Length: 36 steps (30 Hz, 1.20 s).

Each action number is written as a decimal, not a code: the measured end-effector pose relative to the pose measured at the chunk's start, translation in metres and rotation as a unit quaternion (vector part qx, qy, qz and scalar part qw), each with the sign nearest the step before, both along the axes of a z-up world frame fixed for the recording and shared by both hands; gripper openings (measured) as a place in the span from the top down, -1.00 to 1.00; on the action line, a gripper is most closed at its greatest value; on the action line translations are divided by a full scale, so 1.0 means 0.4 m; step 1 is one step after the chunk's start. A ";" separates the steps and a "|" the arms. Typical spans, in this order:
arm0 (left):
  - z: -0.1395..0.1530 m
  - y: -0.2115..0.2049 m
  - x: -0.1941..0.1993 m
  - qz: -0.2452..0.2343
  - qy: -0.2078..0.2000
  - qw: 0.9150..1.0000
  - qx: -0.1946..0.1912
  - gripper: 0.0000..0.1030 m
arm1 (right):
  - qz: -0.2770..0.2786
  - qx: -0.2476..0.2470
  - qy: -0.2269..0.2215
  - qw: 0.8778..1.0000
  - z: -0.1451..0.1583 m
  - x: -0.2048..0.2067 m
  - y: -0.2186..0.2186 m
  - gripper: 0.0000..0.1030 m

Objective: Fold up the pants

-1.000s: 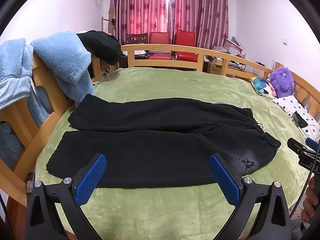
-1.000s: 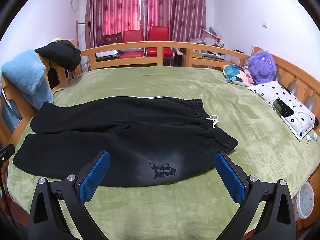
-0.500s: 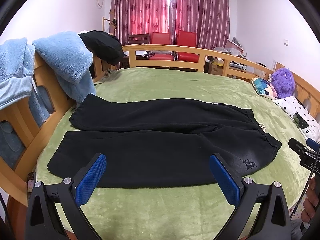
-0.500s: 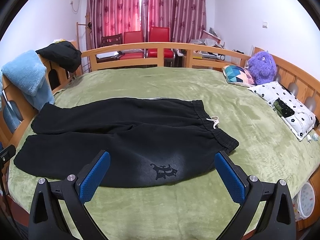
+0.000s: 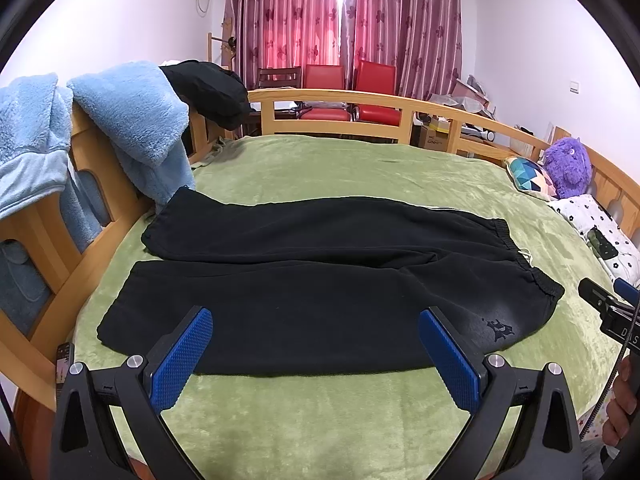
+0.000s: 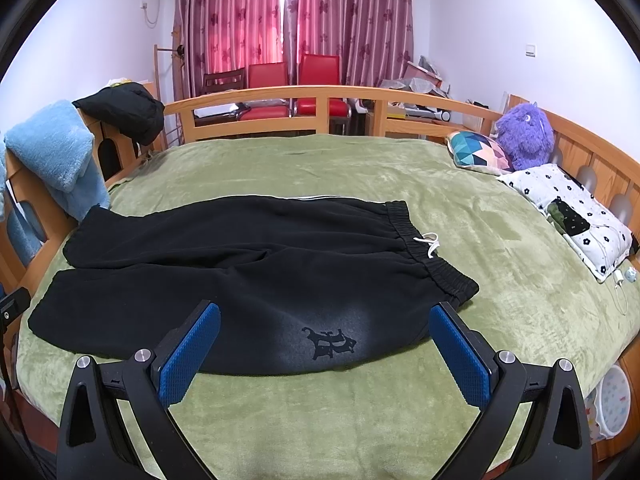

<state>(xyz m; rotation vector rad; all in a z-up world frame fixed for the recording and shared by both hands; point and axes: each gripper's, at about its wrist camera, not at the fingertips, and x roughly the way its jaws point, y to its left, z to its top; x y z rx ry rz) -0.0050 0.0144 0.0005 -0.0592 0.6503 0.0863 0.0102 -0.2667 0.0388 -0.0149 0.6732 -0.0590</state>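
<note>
Black pants (image 5: 320, 280) flat on green bed (image 5: 360, 168), legs left, waistband (image 6: 432, 256) right. Left claw (image 5: 316, 354) and right claw (image 6: 326, 354) both wide open, empty, above near edge. Pre-grasp step; next likely pinch near leg edge, fold over far leg.

The right claw (image 5: 612, 306) shows in the left wrist view only as a black tip and a sliver of blue pad at the right edge; how its jaws stand cannot be told there. Below it, a hand (image 5: 622, 412) is cut by the frame, only fingers showing. The left claw (image 6: 12, 308) in the right wrist view is a black corner at the left edge. The pale blue fleece (image 5: 132, 120) on the rail (image 5: 48, 220) hides the far trouser cuff's corner. The dark print (image 5: 498, 328) on the pants (image 5: 320, 276) is too small to read. A white tub (image 6: 610, 404) is clipped at the lower right.
</note>
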 end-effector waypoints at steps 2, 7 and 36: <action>0.001 0.003 0.000 0.000 0.000 1.000 -0.001 -1.00 | 0.001 0.002 0.001 1.000 0.000 -0.001 -0.002 -0.99; 0.001 0.003 0.000 0.001 0.000 1.000 0.000 -1.00 | 0.001 0.002 0.001 1.000 0.001 0.000 -0.002 -0.99; 0.003 0.022 0.014 0.018 -0.005 1.000 0.001 -1.00 | 0.014 0.007 0.001 1.000 -0.032 0.030 0.023 -0.99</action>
